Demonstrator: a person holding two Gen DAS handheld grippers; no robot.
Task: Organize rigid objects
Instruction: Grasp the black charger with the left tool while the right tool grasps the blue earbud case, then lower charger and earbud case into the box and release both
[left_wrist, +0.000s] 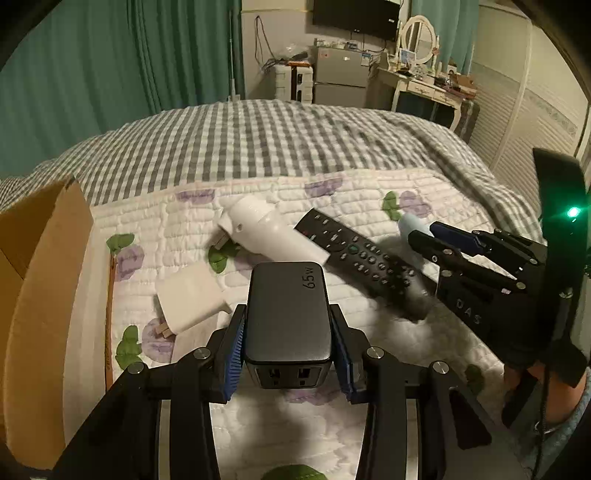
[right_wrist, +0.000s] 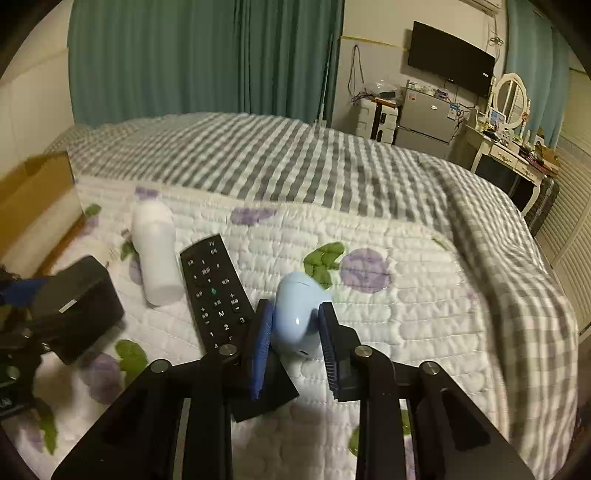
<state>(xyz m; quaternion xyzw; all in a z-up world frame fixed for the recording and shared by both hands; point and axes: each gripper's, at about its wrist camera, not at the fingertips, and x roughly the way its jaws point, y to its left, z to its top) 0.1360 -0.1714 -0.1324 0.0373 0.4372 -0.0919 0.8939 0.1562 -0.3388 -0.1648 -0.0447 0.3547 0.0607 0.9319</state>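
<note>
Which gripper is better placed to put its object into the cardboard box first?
The left gripper. It is shut on the black charger, and the cardboard box stands right beside it on its left. The right gripper sits around the light blue case, farther from the box.

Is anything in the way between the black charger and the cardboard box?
Nothing visible blocks it. The left claw holds the black charger up off the quilt. The cardboard box is off to its left. The white charger lies on the quilt between them, lower down, so the black charger could pass over it.
</note>
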